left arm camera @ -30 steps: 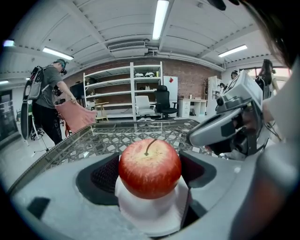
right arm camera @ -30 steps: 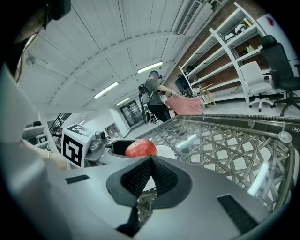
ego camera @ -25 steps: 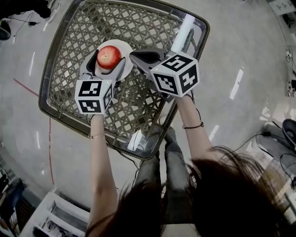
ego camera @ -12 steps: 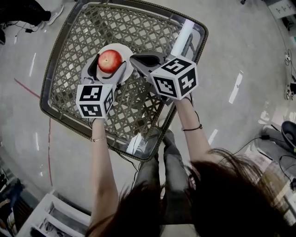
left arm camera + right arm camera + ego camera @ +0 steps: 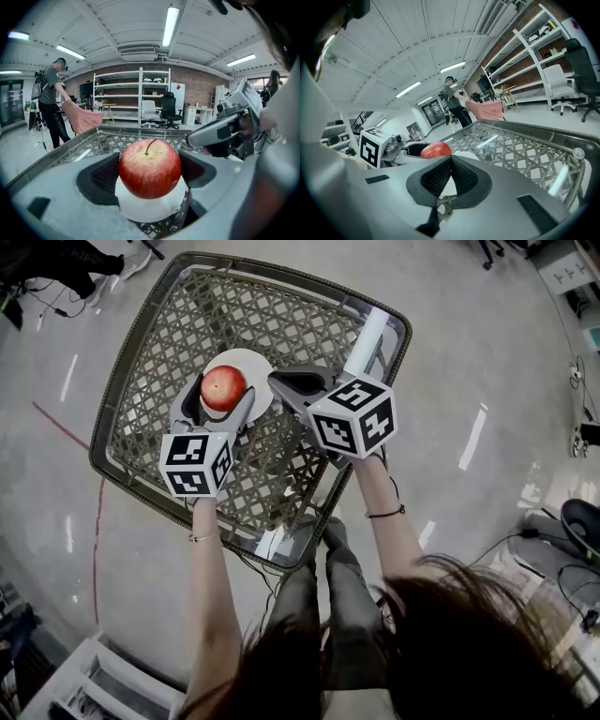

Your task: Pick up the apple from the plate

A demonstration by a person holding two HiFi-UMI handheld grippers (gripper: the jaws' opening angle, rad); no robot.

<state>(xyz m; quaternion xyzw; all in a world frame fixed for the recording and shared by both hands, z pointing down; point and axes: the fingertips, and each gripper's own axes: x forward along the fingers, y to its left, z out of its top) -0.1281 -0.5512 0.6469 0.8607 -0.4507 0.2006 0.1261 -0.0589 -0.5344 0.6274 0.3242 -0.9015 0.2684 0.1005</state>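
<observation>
In the head view, the apple (image 5: 223, 387) sits on a white plate (image 5: 255, 366) on the lattice-topped table (image 5: 141, 352); your left gripper (image 5: 220, 396) reaches in with one jaw on each side of the fruit, its marker cube (image 5: 195, 463) just behind; your right gripper (image 5: 278, 379) lies just beside the plate's right edge, empty, its cube (image 5: 353, 416) nearer you. In the left gripper view, the jaws stand spread, and the apple (image 5: 150, 168) fills the gap between the dark pads (image 5: 104, 176), resting upright on the plate (image 5: 150, 212) with its stem up; the pads sit close to its flanks, though you cannot tell from here whether they touch it; the right gripper (image 5: 220, 133) shows at the right, and a person (image 5: 50, 105) holding a pink cloth (image 5: 82, 119) stands far off at the left, before white shelving (image 5: 131, 96). In the right gripper view, the jaws are pressed together with their pads (image 5: 461, 177) meeting and nothing between them; beyond them you see the apple (image 5: 436, 150) on the plate (image 5: 465, 154), flanked by the left gripper, whose cube (image 5: 374, 147) shows at the left.
</observation>
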